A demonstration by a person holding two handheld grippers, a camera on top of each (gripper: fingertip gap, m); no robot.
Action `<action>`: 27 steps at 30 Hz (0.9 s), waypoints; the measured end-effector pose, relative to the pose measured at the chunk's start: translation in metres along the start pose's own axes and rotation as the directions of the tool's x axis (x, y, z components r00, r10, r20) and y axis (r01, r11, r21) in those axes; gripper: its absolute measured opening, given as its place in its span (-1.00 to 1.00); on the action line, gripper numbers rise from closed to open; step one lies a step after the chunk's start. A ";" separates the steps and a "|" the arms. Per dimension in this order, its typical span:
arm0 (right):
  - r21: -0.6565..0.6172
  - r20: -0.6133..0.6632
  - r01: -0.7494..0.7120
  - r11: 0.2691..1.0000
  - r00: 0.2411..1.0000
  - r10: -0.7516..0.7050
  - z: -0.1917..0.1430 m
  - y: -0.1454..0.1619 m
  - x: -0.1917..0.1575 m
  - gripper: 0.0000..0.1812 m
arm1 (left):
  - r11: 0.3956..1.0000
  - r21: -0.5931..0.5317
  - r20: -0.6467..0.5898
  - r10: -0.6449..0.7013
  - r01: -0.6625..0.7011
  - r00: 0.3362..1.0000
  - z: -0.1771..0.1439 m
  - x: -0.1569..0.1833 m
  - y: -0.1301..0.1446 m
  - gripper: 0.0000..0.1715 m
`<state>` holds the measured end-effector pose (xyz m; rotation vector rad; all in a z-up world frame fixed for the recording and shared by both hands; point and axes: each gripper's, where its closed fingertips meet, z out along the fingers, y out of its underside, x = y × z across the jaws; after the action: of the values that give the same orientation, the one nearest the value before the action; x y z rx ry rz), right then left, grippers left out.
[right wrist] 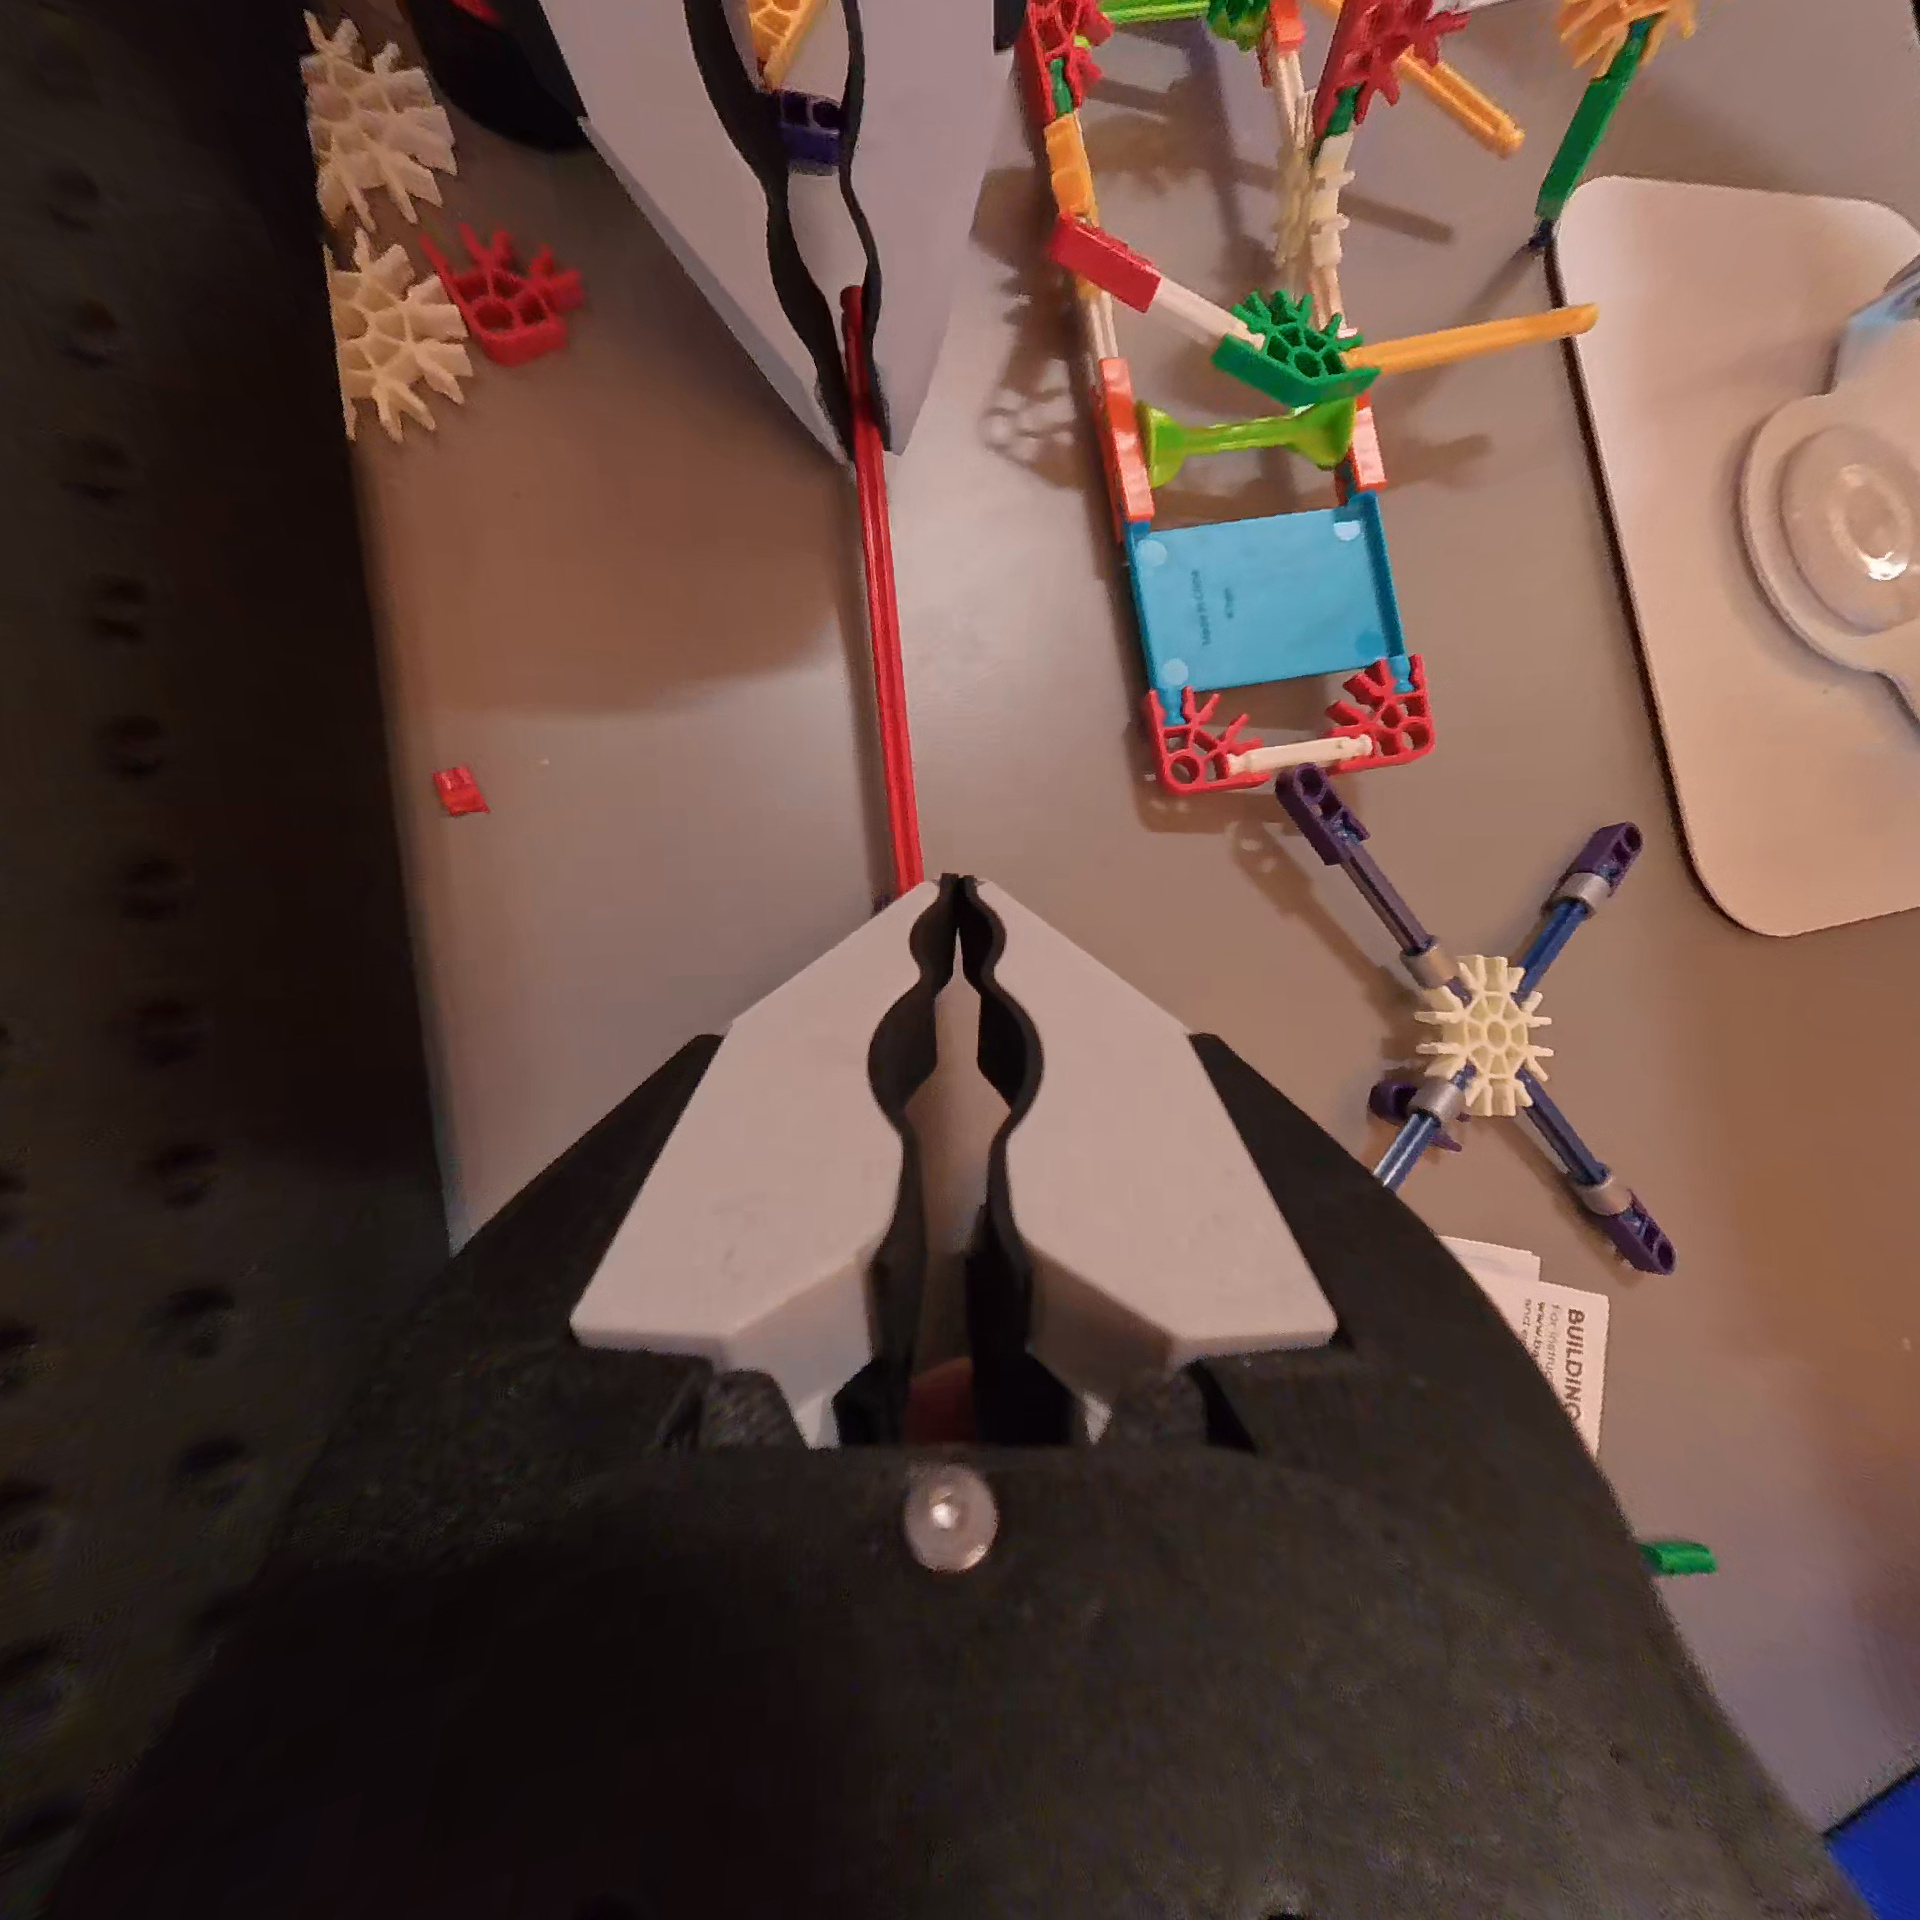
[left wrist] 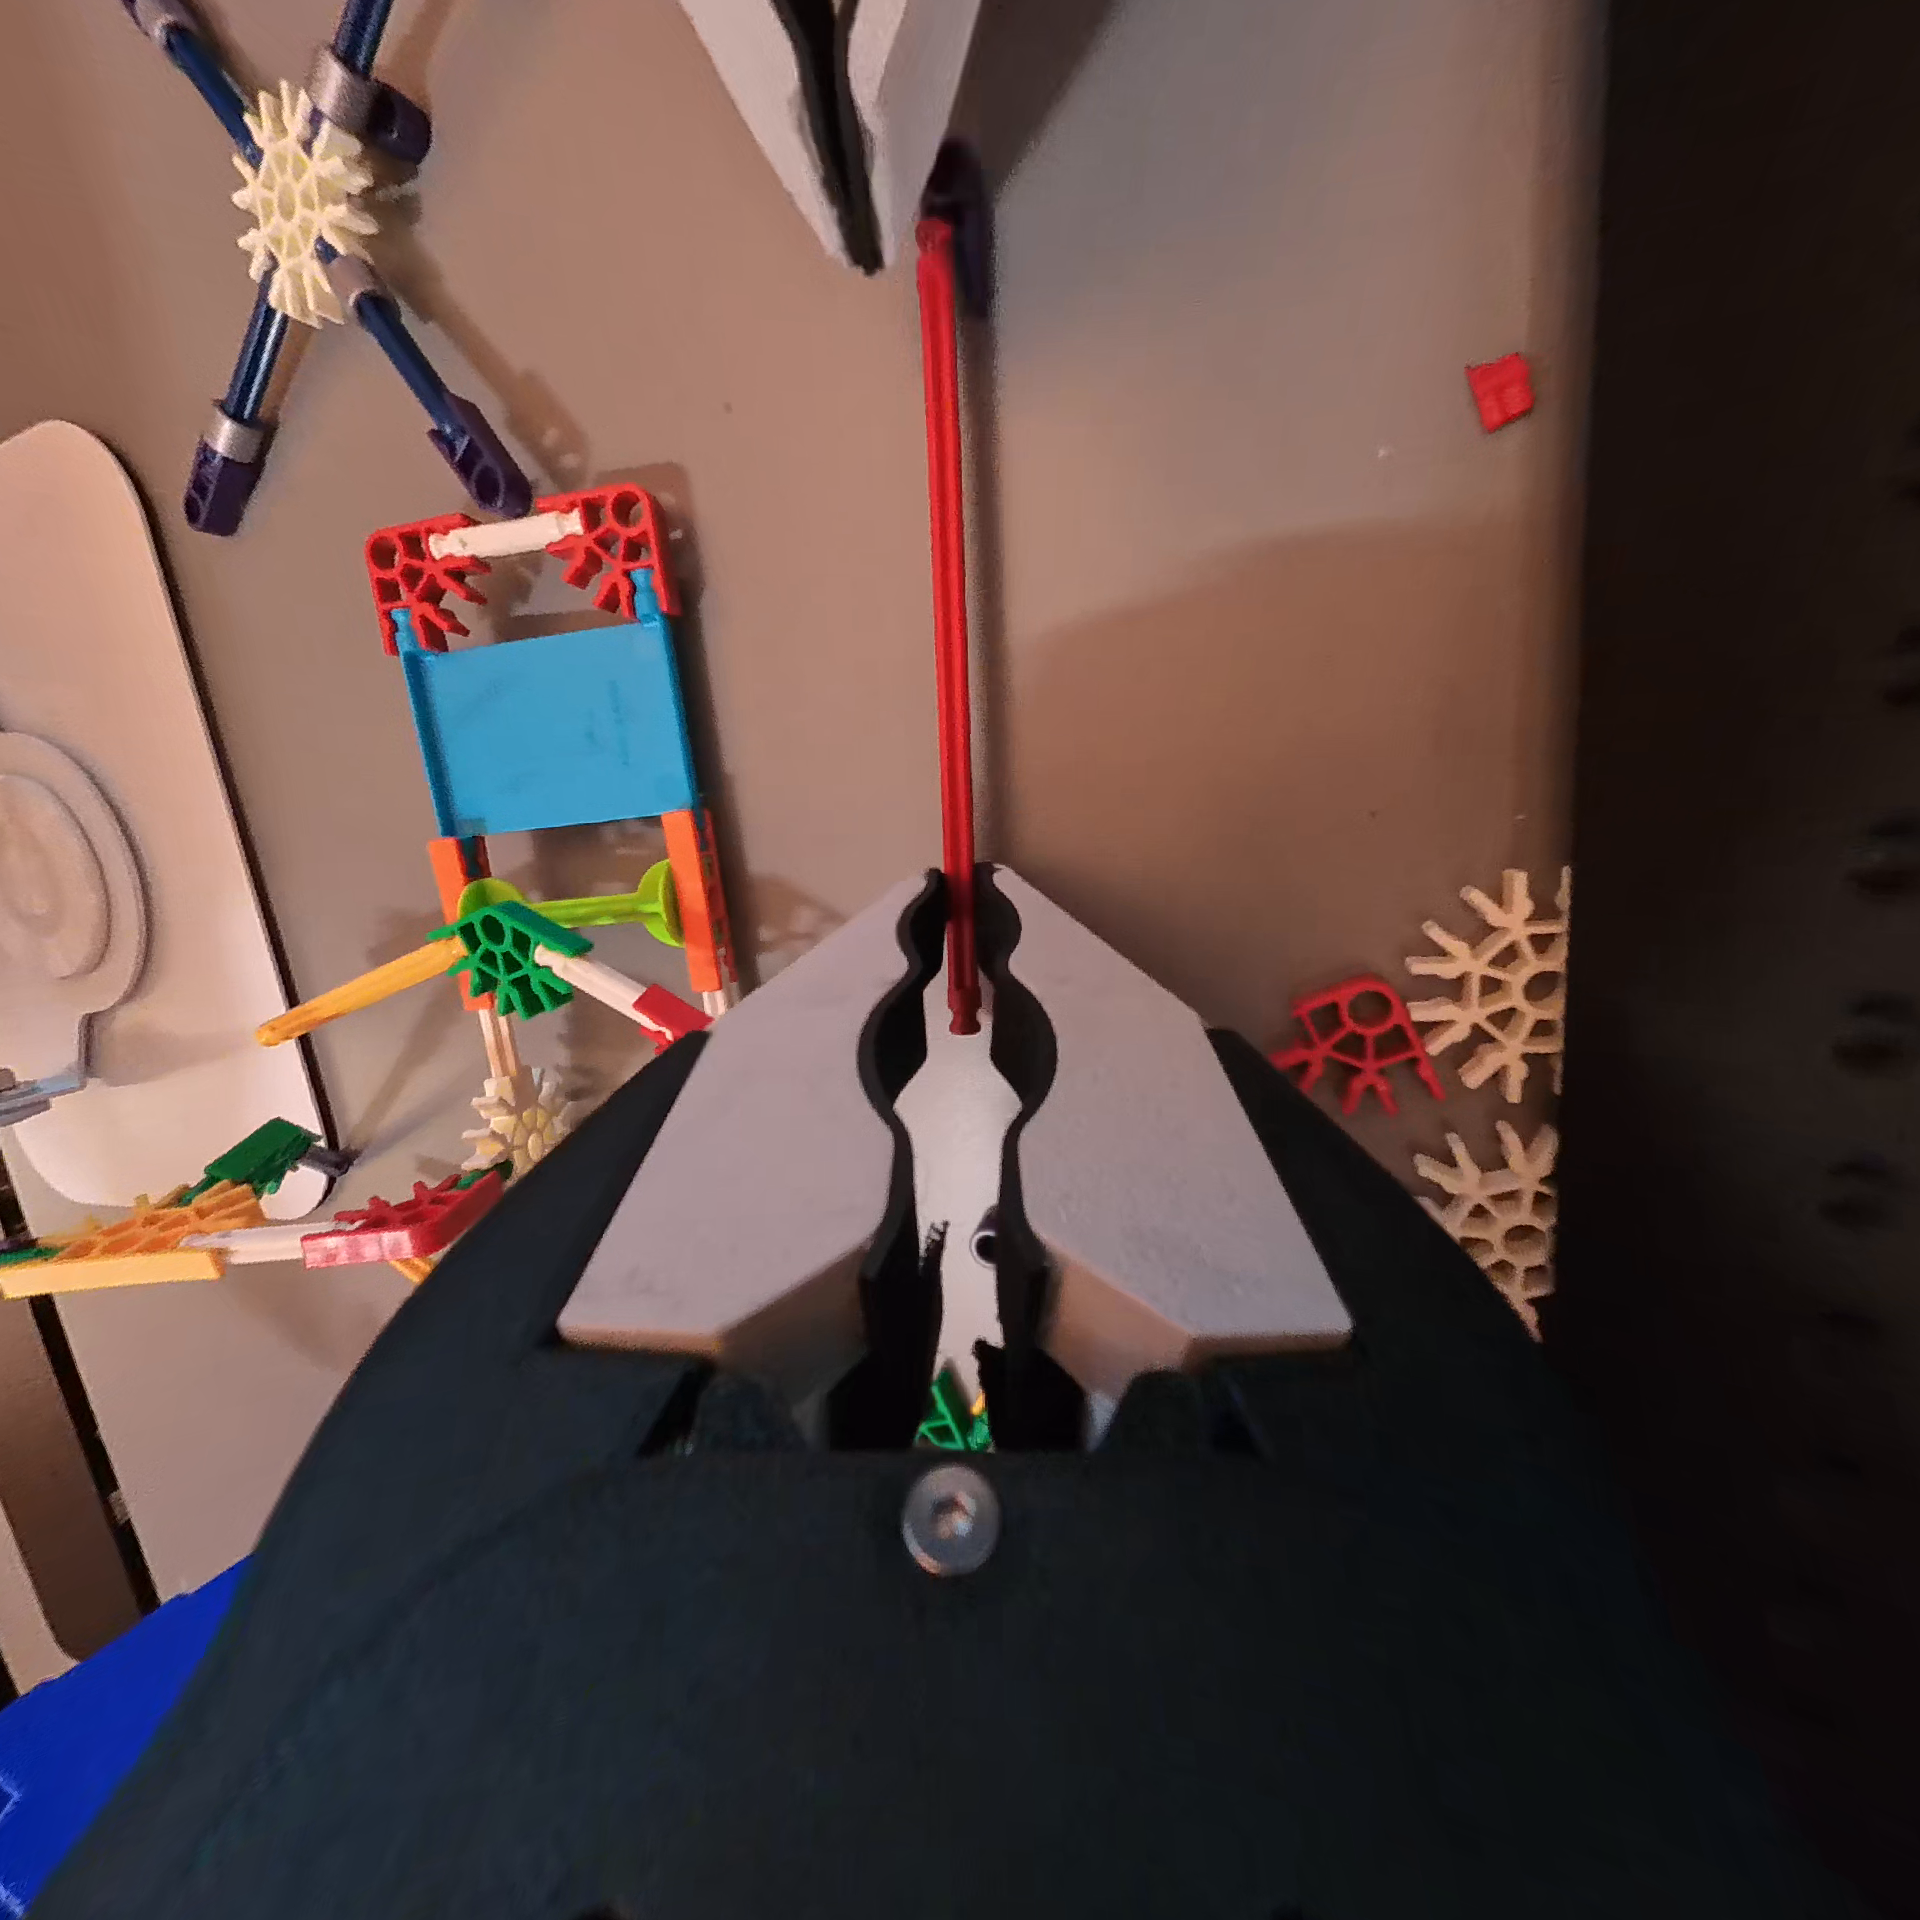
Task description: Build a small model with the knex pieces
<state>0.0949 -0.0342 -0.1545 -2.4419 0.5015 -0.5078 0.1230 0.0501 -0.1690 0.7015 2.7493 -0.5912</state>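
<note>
The left gripper (left wrist: 958,883) is clenched on one end of a long red rod (left wrist: 951,582) that runs straight up the middle of the frame. At its far end, top centre, the right gripper (left wrist: 914,239) pinches a purple connector (left wrist: 961,208) fitted on the rod. Left of the rod lies a toy frame with a blue panel (left wrist: 551,732); in the upper left, a blue cross of rods with a white snowflake hub (left wrist: 301,203).
</note>
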 end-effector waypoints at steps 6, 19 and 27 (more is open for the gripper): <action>-0.014 0.027 0.005 1.000 1.000 -0.005 0.000 0.004 -0.005 -1.00 | 1.000 -0.019 -0.006 -0.009 0.009 1.000 0.003 0.002 0.000 -0.97; -0.115 0.096 0.027 0.993 0.995 -0.016 0.009 0.011 -0.018 -1.00 | 1.000 -0.019 -0.013 -0.006 0.005 1.000 0.004 0.004 -0.003 -0.96; -0.033 0.102 -0.025 0.999 0.994 0.028 -0.010 -0.001 -0.016 -1.00 | 1.000 -0.018 -0.023 -0.009 0.008 1.000 0.004 0.004 -0.003 -0.97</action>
<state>0.0769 -0.0310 -0.1497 -2.4734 0.5017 -0.3643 0.1186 0.0479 -0.1733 0.6972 2.7764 -0.5632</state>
